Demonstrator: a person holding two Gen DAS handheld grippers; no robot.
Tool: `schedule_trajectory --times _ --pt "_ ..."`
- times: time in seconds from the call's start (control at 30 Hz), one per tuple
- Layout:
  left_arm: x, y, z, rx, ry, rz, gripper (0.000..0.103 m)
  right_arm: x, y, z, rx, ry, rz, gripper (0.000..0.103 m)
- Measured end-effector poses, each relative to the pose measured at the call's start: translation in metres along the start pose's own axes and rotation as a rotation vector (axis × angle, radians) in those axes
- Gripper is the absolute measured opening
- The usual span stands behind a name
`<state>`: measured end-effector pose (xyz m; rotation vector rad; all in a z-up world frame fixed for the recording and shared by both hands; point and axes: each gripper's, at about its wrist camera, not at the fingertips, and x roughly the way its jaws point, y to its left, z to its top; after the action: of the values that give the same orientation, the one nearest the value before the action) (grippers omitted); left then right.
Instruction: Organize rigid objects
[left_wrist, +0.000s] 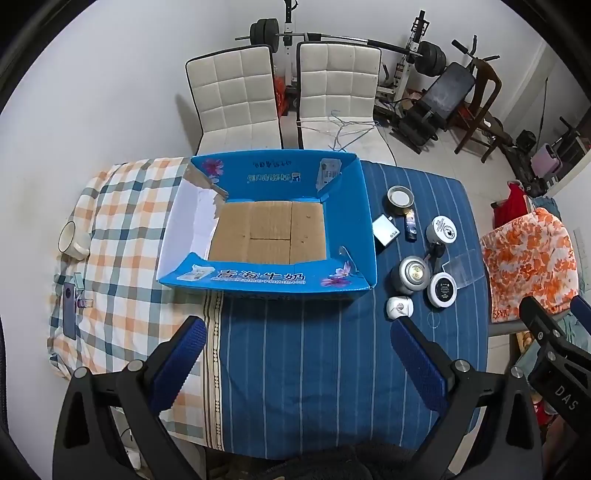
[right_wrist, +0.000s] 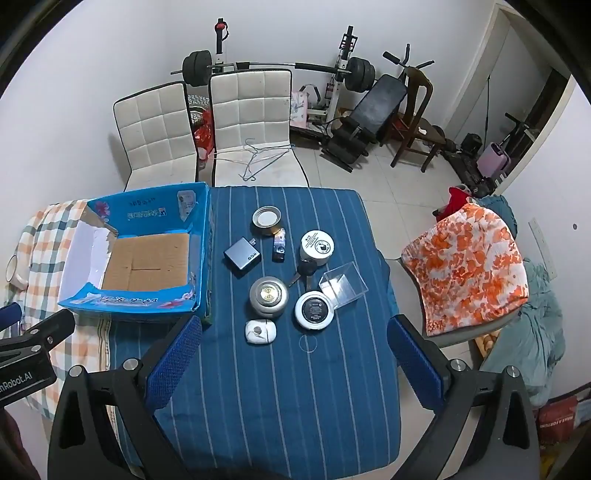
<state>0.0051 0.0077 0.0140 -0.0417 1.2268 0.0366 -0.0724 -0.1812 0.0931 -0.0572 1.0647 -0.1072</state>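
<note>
Room: white walls, tiled floor; two white quilted chairs (right_wrist: 199, 129) and a barbell rack (right_wrist: 280, 68) across the top of both views.

Table: covered by a blue striped cloth (right_wrist: 280, 387) at centre, a plaid cloth (left_wrist: 118, 229) at left.

Blue cardboard box (left_wrist: 266, 221): open, upper centre of the left view, left side of the right view; bare brown floor inside, one inner flap torn.

Chair draped in orange floral fabric (right_wrist: 469, 273): right edge, partly cut off.

Small objects, clustered right of the box on the striped cloth, well apart from both tools:
- grey charger block (right_wrist: 242, 256)
- clear plastic case (right_wrist: 343, 284), edges hard to trace
- silver round puck (right_wrist: 268, 295)
- white jar with black lid (right_wrist: 315, 309)
- white jar (right_wrist: 316, 246); a dark item at its base, partly hidden
- metal lid (right_wrist: 266, 218)
- small dark bottle (right_wrist: 279, 249), label unreadable
- white earbud case (right_wrist: 260, 331)

Left edge of the left view: a cup (left_wrist: 72, 238), a phone (left_wrist: 70, 310).

Left gripper (left_wrist: 297, 354): jaws spread wide, nothing between them, above the cloth.
Right gripper (right_wrist: 295, 350): the same, just short of the cluster.
</note>
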Motion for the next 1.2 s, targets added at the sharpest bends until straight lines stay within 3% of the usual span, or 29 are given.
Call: schedule_trajectory --times 1.2 --pt "-0.003 -0.002 0.002 0.003 -0.009 0.002 0.103 -0.016 0.0 0.001 0.011 -0.018 -0.004 0.102"
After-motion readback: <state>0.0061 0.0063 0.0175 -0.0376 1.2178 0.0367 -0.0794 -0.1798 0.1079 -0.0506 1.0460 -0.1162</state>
